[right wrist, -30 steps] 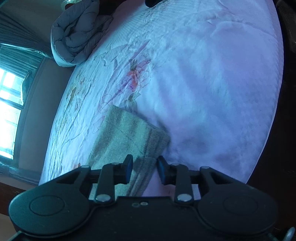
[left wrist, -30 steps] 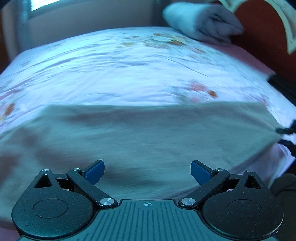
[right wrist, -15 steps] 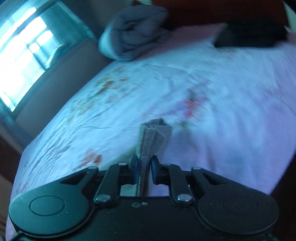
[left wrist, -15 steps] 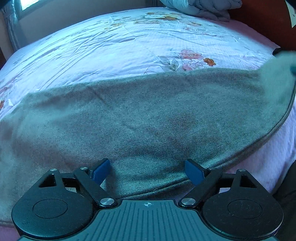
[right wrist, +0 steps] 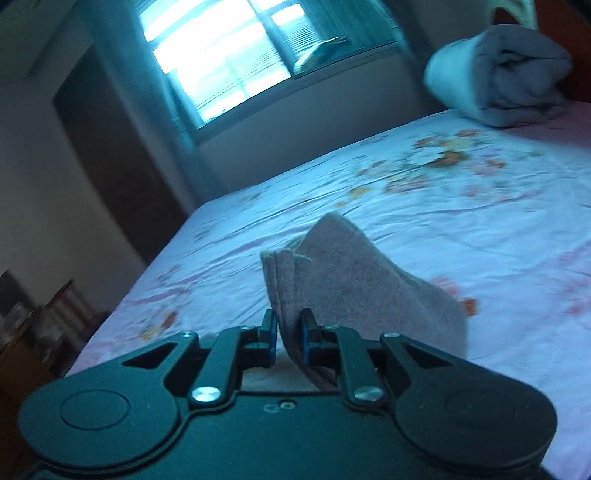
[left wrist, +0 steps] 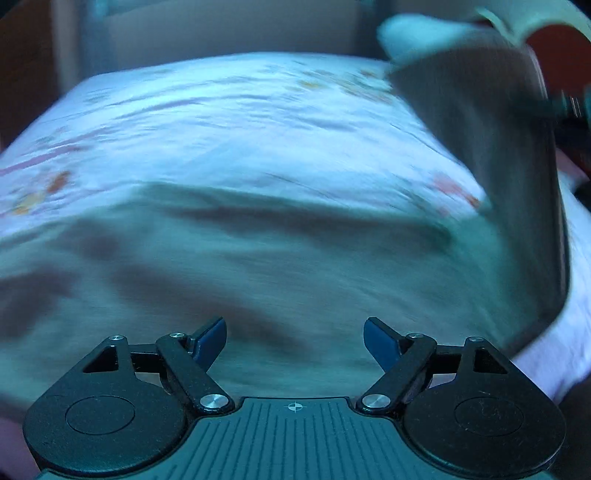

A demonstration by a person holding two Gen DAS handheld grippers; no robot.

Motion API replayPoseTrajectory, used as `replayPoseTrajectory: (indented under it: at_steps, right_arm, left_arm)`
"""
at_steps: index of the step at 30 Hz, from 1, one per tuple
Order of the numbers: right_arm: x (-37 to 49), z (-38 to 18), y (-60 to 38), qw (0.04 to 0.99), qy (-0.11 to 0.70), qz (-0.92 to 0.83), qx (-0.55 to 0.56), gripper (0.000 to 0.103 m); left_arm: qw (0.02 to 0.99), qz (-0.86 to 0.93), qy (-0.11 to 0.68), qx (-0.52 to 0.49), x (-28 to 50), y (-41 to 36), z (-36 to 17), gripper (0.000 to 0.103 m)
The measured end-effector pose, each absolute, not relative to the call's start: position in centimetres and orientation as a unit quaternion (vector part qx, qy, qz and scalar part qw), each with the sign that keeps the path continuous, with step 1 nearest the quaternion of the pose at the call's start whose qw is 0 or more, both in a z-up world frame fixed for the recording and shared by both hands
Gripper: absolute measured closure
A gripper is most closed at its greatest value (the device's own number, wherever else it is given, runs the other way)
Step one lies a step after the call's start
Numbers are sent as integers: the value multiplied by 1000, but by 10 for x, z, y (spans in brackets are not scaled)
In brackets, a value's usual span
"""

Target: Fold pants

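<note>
Bed sheet (right wrist: 461, 229): pale pink-white, floral print, wrinkled, fills most of both views. Rolled grey quilt (right wrist: 495, 81) sits on the sheet at 1 o'clock in the right wrist view, against a red-brown headboard (right wrist: 576, 33). Bright window (right wrist: 236, 62) at 11 o'clock, dark door (right wrist: 110, 155) at 9 o'clock. Low furniture (right wrist: 40, 325) at 8 o'clock, possibly shelves, too blurred to tell.
</note>
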State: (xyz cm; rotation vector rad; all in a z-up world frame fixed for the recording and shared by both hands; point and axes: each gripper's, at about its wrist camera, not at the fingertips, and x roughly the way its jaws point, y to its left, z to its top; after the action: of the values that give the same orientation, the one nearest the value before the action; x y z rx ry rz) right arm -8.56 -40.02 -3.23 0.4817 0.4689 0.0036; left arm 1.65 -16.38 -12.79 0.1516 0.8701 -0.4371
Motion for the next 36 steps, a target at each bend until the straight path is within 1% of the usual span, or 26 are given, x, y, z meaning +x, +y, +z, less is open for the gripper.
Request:
replayPoseTrajectory:
  at_steps: [4, 9, 13, 15, 17, 19, 20, 21, 22, 23, 26, 28, 29, 32, 36]
  right_arm:
    - [-62, -48, -354, 937, 259, 52, 227, 99]
    - [-33, -88, -293, 924, 308, 85, 212, 99]
    - [-19, -115, -247, 923, 338, 90, 163, 98]
    - [-17, -129, -238, 914, 363, 84, 158, 94]
    - [-13, -139, -239, 906, 382, 79, 161, 91]
    - [-18, -137, -240, 904, 387, 85, 162, 83]
    - [-22, -131, -240, 903, 387, 86, 164, 75]
    - [-25, -124, -241, 905, 380, 89, 166, 58]
    - [-27, -118, -242, 909, 371, 91, 166, 49]
    - [-29, -111, -243, 915, 357, 90, 162, 42]
    - [-26, -98, -237, 931, 339, 81, 106, 42]
    - [-14, -96, -231, 932, 343, 81, 80, 42]
    - [-7, -95, -234, 929, 348, 83, 93, 44]
    - [-1, -91, -253, 922, 344, 75, 161, 44]
    - [-15, -94, -268, 929, 336, 44, 149, 44]
  left_arm:
    - [898, -148, 410, 59, 33, -102, -120, 21]
    - [902, -88, 422, 35, 47, -42, -127, 21]
    - [901, -67, 428, 15, 50, -21, -137, 21]
    - [902, -64, 426, 13, 50, -17, -138, 21]
    - [902, -65, 427, 6, 51, -15, -139, 21]
    - [902, -62, 426, 2, 50, -14, -139, 21]
    - [903, -62, 426, -1, 51, -13, -139, 21]
    - [902, -62, 427, -3, 51, -12, -139, 21]
    - [903, -62, 426, -5, 51, -12, -139, 21]
    - [903, -61, 425, -6, 51, -11, -139, 21]
    - [901, -62, 430, -16, 53, -8, -139, 21]
    - [896, -71, 437, -22, 57, -11, -139, 21]
    - [891, -83, 445, -27, 62, -14, -139, 21]
    - [869, -136, 474, -50, 77, -34, -143, 21]
    - [848, -180, 497, -47, 96, -74, -155, 21]
